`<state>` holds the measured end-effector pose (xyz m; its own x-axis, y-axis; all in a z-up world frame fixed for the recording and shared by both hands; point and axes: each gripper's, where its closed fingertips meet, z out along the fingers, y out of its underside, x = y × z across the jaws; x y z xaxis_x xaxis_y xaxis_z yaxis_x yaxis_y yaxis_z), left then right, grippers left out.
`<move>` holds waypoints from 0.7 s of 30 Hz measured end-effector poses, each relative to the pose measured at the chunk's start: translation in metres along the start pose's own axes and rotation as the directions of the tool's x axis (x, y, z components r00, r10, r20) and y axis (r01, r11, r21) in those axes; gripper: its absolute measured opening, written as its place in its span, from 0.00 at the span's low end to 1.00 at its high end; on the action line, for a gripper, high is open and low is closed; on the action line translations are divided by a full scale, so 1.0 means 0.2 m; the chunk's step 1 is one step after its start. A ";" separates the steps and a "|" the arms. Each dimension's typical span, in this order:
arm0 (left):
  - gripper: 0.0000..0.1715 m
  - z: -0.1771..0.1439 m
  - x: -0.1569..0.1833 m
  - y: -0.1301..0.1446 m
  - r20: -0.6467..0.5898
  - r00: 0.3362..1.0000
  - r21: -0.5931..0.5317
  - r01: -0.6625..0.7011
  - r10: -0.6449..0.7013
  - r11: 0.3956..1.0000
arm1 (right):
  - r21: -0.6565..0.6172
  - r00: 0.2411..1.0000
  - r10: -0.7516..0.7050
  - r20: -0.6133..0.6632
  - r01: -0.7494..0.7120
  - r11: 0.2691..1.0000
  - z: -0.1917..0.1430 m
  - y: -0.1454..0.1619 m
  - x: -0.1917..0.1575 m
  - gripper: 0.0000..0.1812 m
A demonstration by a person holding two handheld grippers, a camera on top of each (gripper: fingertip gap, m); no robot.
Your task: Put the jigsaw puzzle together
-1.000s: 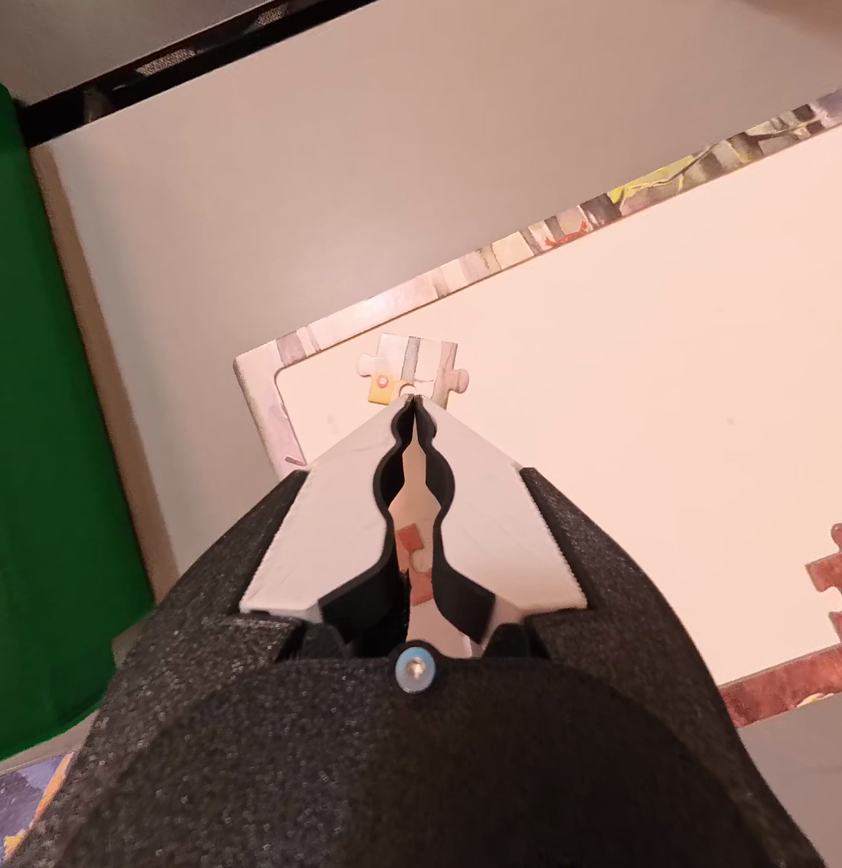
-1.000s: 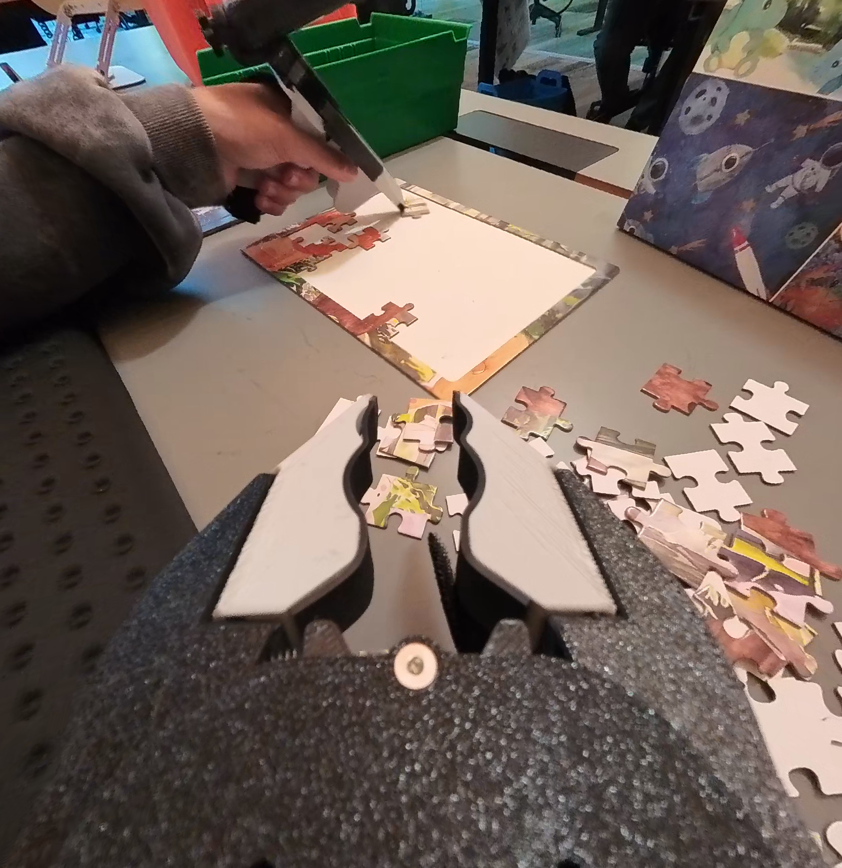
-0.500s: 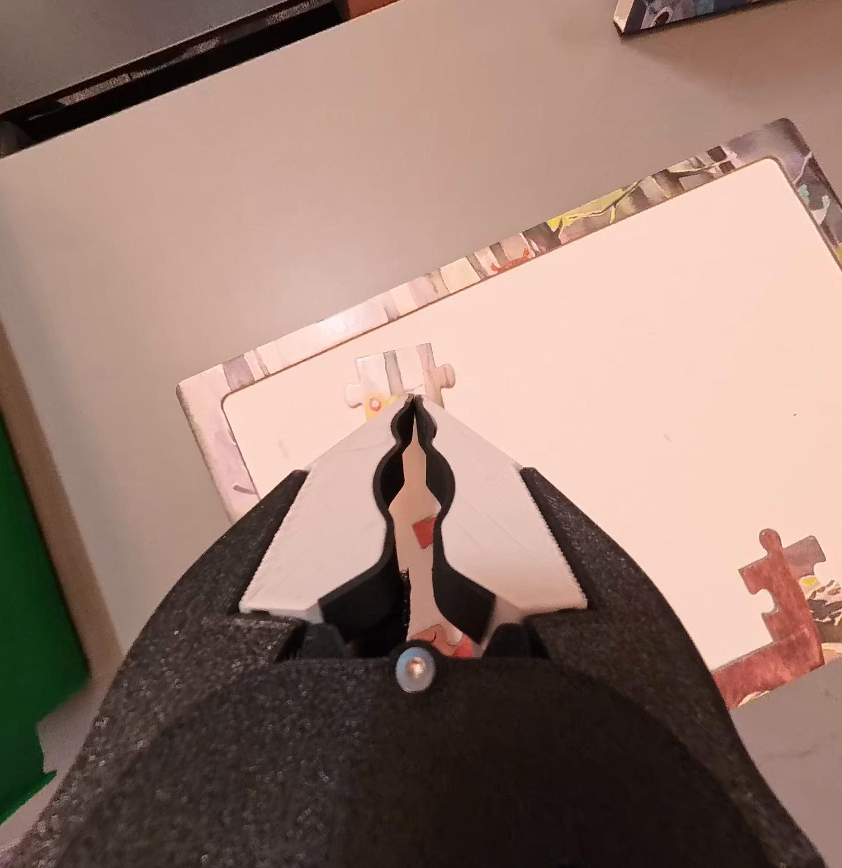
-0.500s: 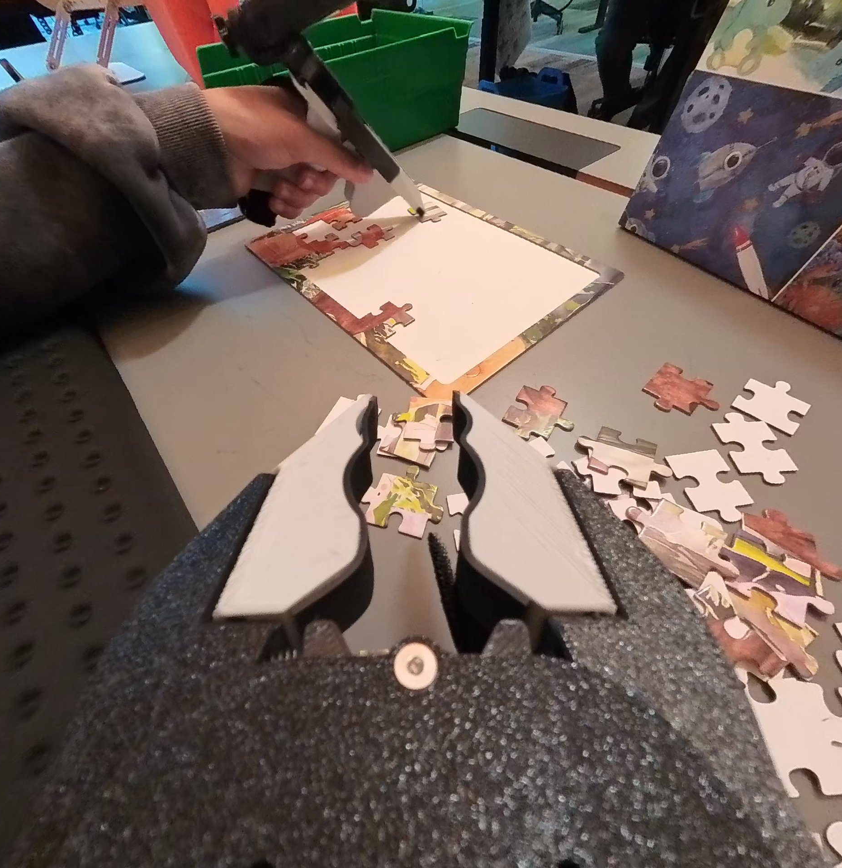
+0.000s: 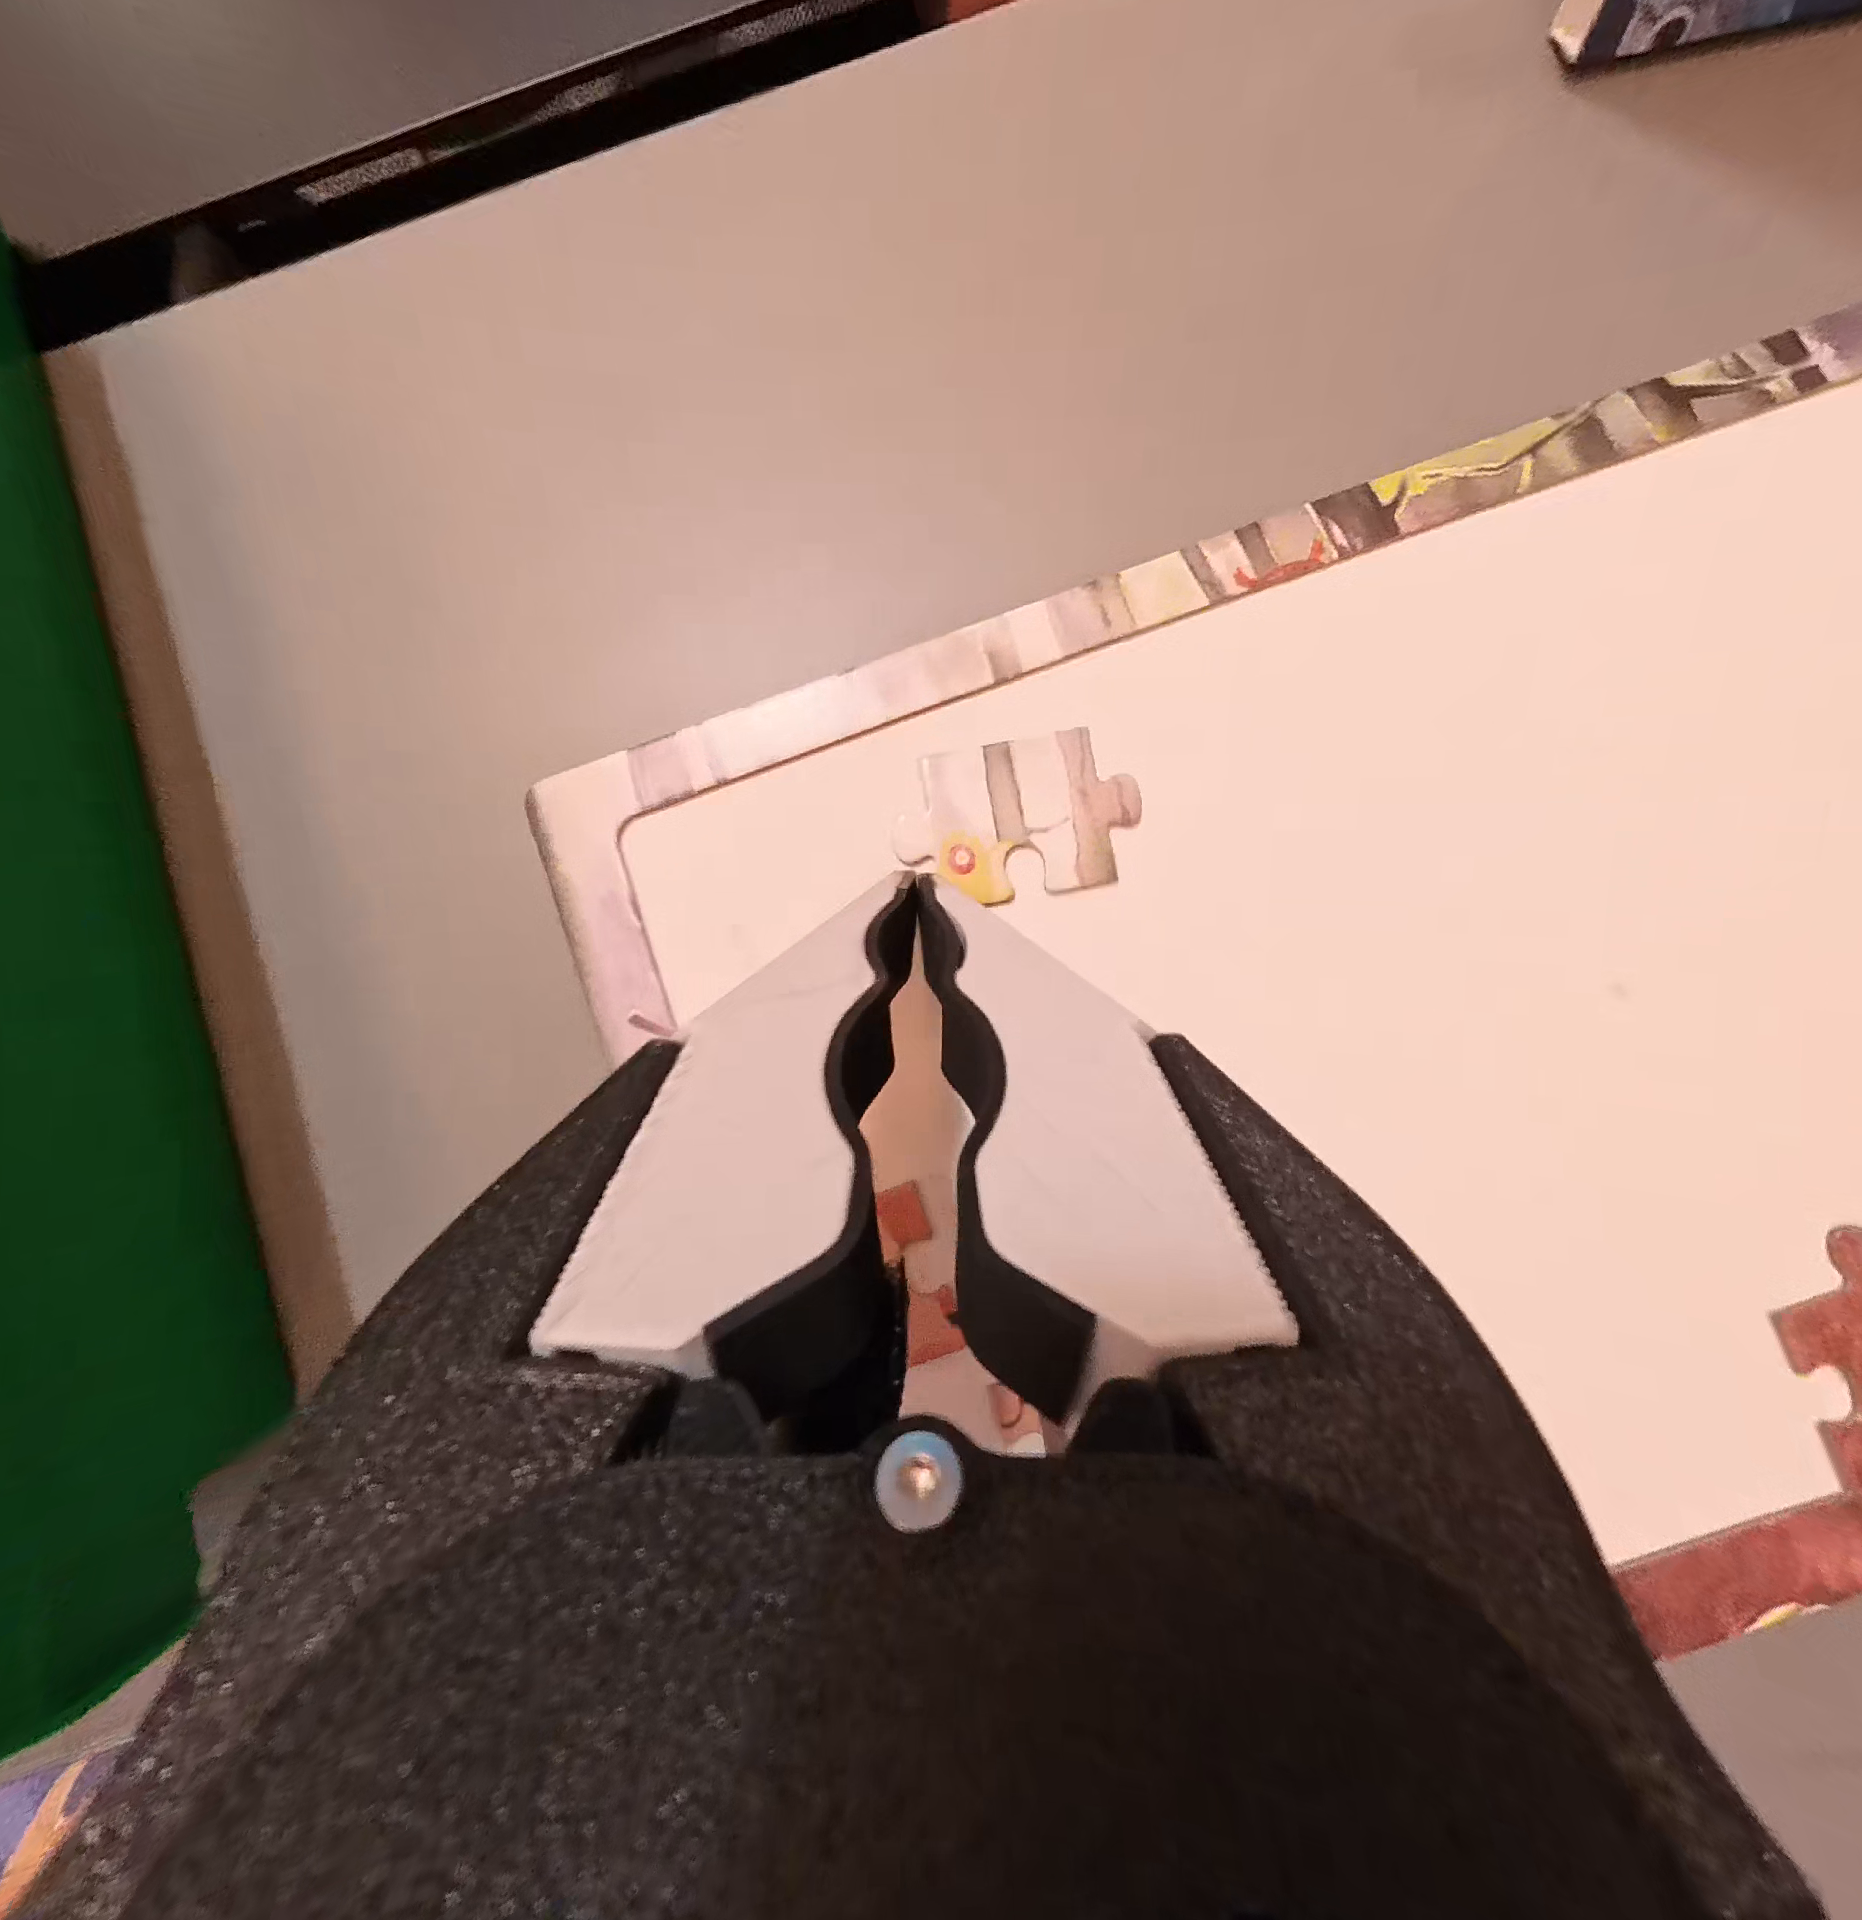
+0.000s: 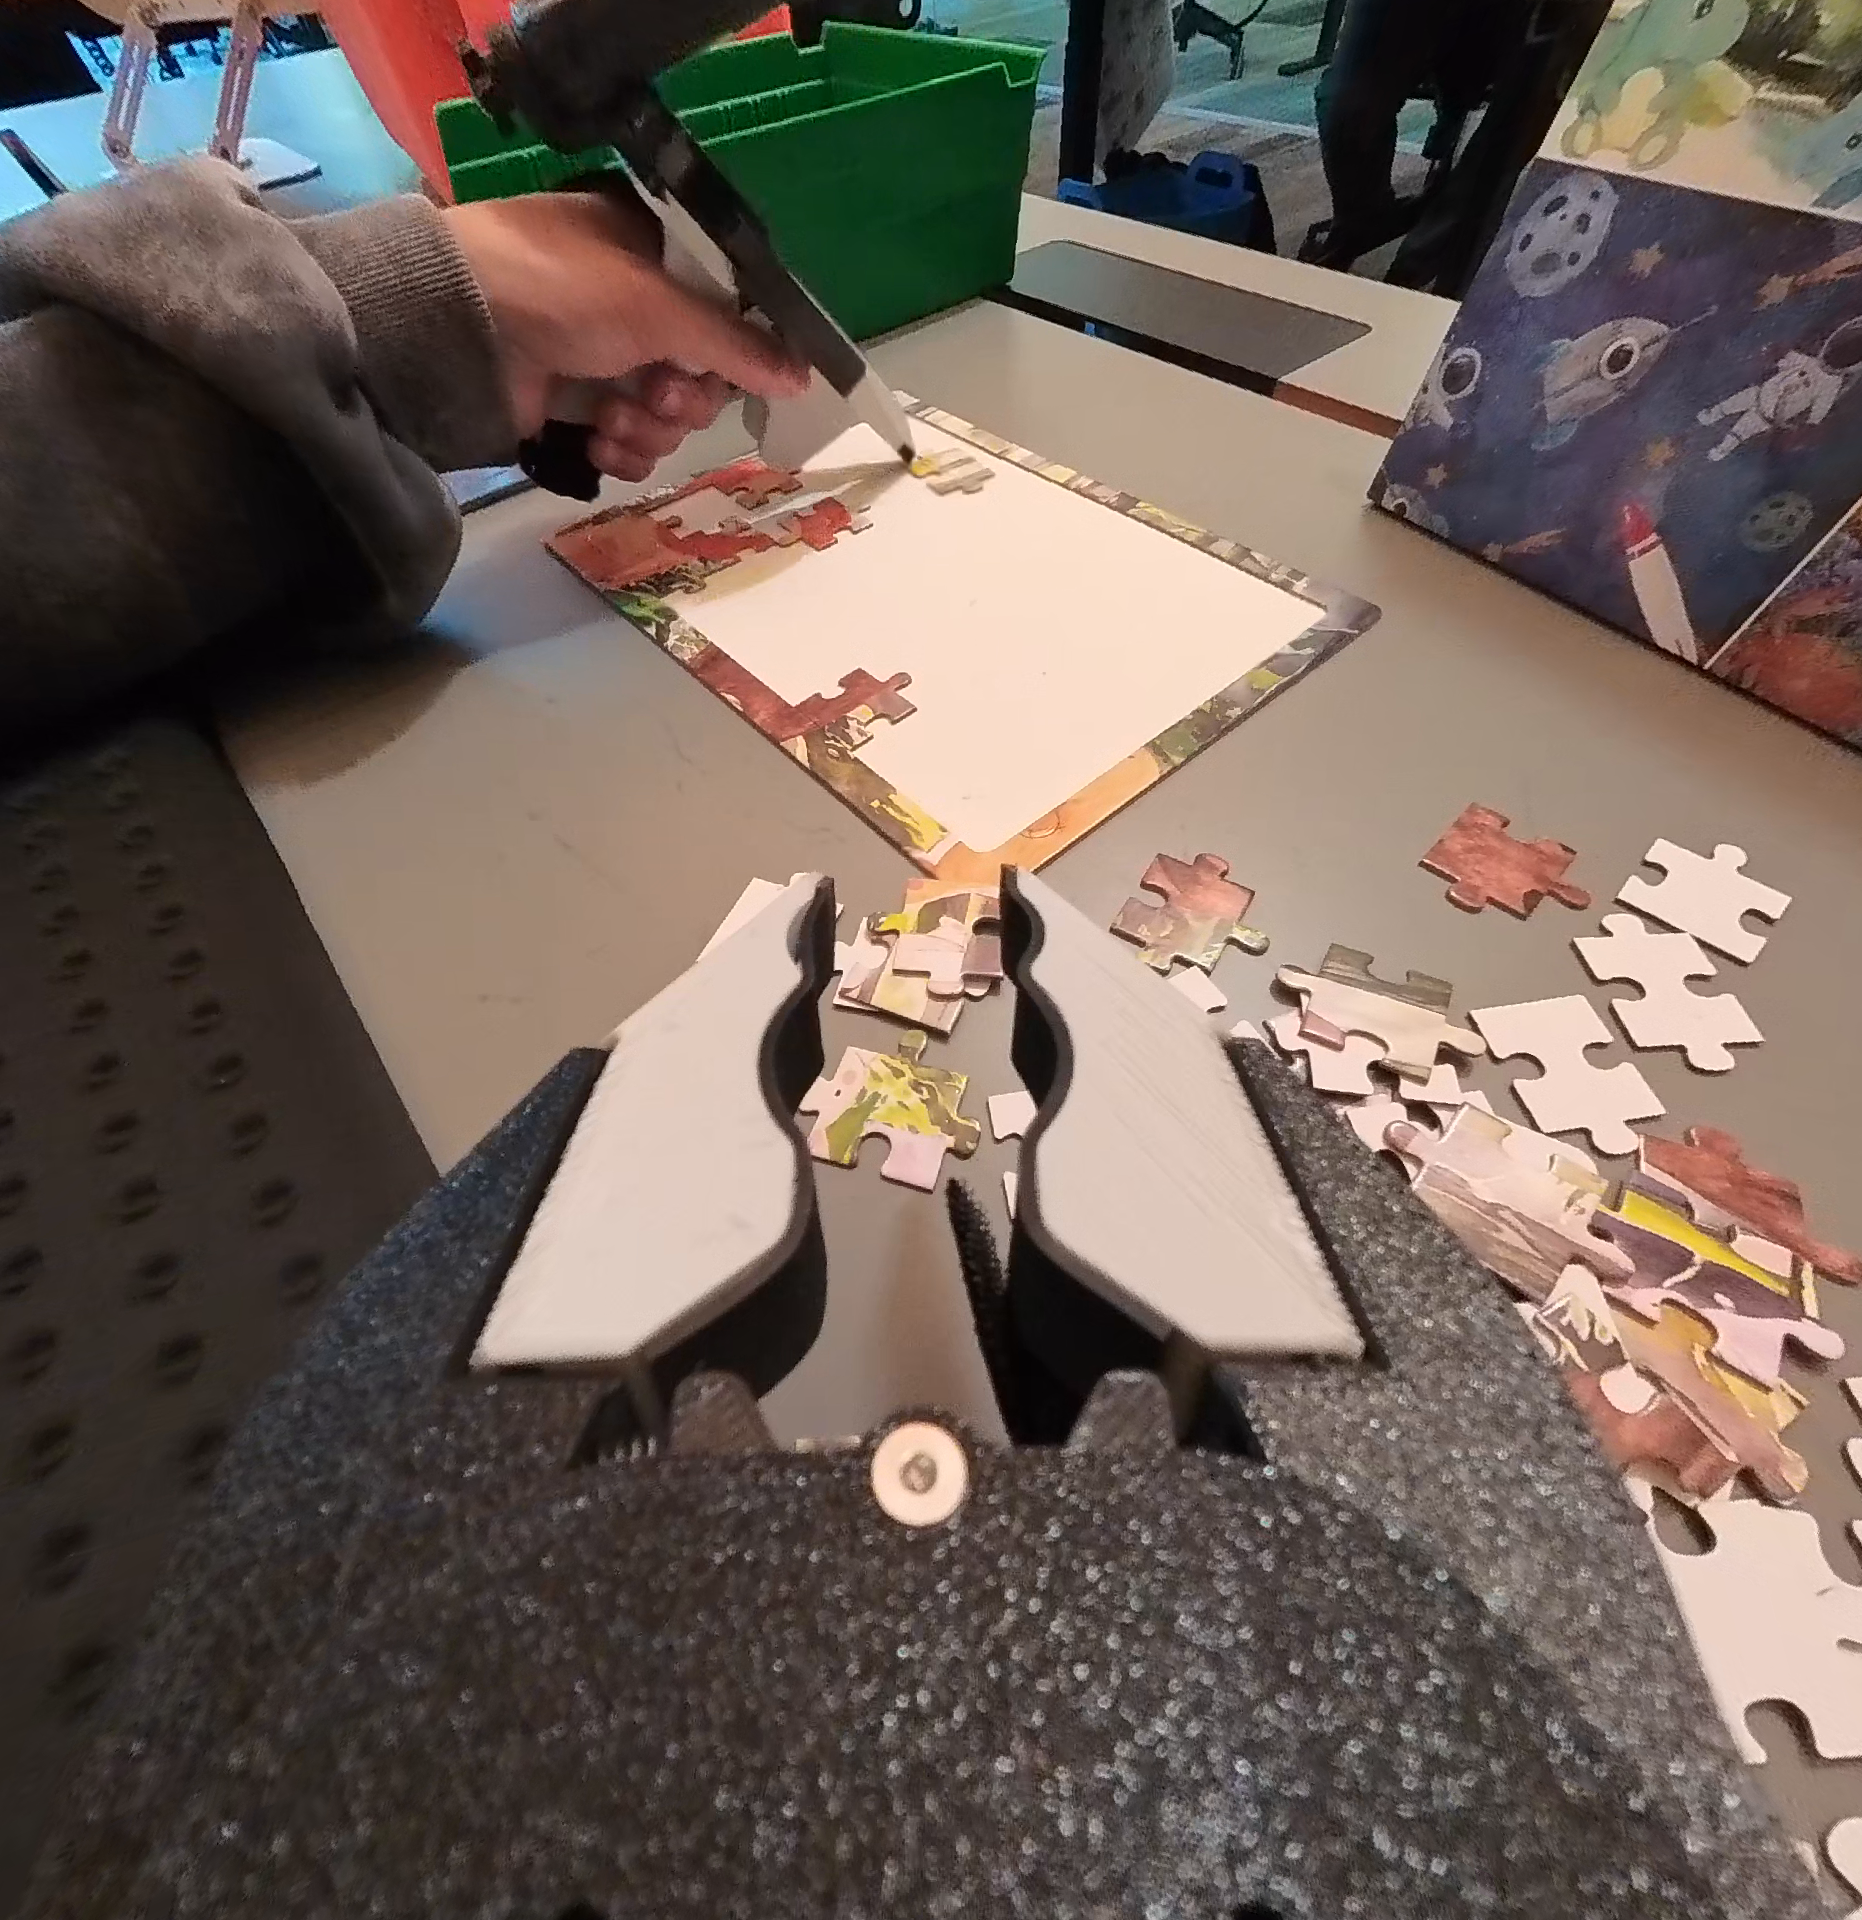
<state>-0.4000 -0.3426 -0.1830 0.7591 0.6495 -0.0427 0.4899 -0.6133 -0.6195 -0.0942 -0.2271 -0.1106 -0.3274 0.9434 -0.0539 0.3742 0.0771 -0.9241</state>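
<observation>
The work surface is a plain grey table (image 6: 511, 790), and on it lies the puzzle tray (image 6: 1259, 665), a white board with a printed border. In the left wrist view the left gripper (image 5: 914, 881) has its tips pressed together with nothing between them, the point resting just at the lower left edge of a pale striped piece (image 5: 1041, 810) that lies on the tray's white field at 12 o'clock from the tips, near the top border. A reddish assembled patch (image 5: 1831, 1340) shows at 3 o'clock.

In the right wrist view the right gripper (image 6: 916, 914) hangs spread wide and empty over the loose pieces (image 6: 1592, 1070), which are scattered from 12 to 4 o'clock, some face down and white. A hand (image 6: 594, 312) in a grey sleeve (image 6: 179, 416) holds the far gripper at 11 o'clock. A green bin (image 6: 854, 177) stands behind it, and a space-themed box (image 6: 1654, 395) stands at 2 o'clock on the table. The room beyond is dim, with chair legs visible.
</observation>
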 end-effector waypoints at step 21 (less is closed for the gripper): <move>0.00 0.03 0.07 -0.09 -0.012 0.998 0.015 -0.054 0.055 0.998 | -0.009 1.000 -0.006 0.000 0.006 1.000 0.00 0.01 0.00 0.17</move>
<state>-0.4004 -0.3191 -0.1763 0.7900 0.6095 -0.0668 0.4415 -0.6411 -0.6277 -0.0943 -0.2279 -0.1119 -0.3295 0.9429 -0.0482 0.3800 0.0857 -0.9210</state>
